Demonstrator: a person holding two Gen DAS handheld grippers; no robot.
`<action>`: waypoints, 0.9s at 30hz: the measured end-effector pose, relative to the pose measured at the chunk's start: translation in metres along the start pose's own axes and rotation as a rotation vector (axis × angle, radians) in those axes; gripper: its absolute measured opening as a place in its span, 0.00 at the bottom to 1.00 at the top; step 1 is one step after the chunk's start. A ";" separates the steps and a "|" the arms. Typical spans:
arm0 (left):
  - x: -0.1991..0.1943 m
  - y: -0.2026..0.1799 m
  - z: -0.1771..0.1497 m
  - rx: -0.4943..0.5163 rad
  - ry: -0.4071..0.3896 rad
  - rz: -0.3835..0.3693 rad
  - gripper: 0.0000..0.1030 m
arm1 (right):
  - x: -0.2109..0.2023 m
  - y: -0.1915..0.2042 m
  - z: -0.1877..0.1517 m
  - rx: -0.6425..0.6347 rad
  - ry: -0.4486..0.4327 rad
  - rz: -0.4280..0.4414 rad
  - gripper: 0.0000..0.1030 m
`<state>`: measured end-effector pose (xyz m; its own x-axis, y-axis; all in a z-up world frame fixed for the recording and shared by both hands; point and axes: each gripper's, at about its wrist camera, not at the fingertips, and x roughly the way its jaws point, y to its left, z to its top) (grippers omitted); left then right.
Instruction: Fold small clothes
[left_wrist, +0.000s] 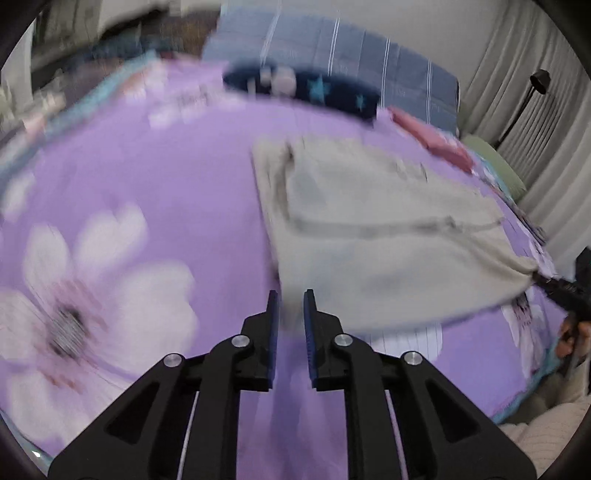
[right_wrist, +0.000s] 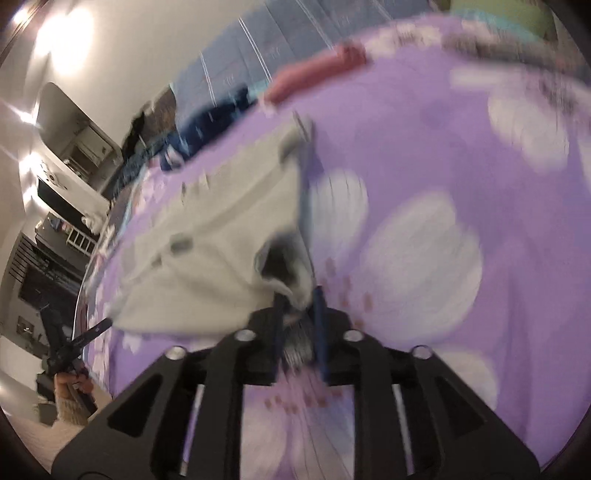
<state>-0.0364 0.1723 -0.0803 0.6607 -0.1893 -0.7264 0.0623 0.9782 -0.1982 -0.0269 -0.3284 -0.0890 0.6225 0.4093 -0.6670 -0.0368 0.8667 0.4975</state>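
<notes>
— Two grippers, one piece of clothing. Where is it?

— The grey garment (left_wrist: 369, 221) lies spread on the bed (left_wrist: 166, 166), on a purple cover printed with large white flowers. Its far edge rests flat on the cover, while the near edge is raised off it, strung between the two grippers.

— What are the fingers doing?

— On the left gripper (left_wrist: 291, 306) they stand narrow, with the near left corner of the cloth pinched between them. The picture is blurred there, but the right wrist view shows that corner meeting the gripper's tip. The right gripper (right_wrist: 299, 306) has its fingers closed on a bunched fold at the other near corner, with cloth crumpled between the blue pads.

— Anything else on the bed?

— Beyond the grey piece lies a dark blue garment (left_wrist: 306, 88) with pale stars. A pink garment (left_wrist: 432, 142) sits near the grey one's far right corner. Behind both is a blue striped pillow (left_wrist: 351, 48), and a green cushion (left_wrist: 495, 162) is at the bed's right edge.

— And the person?

— A hand (right_wrist: 70, 384) in a pale knit sleeve grips the left gripper's handle.
</notes>
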 end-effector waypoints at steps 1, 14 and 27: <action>-0.006 -0.003 0.006 0.023 -0.033 0.008 0.24 | -0.002 0.007 0.008 -0.034 -0.029 -0.003 0.23; 0.064 -0.017 0.037 0.092 0.070 0.005 0.37 | 0.065 0.008 0.087 -0.089 -0.032 -0.118 0.46; 0.067 -0.019 0.087 0.082 0.025 -0.112 0.04 | 0.088 0.012 0.119 -0.024 -0.019 0.000 0.05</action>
<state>0.0716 0.1489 -0.0679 0.6276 -0.2986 -0.7190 0.1964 0.9544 -0.2249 0.1202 -0.3156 -0.0754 0.6370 0.4044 -0.6563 -0.0557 0.8732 0.4841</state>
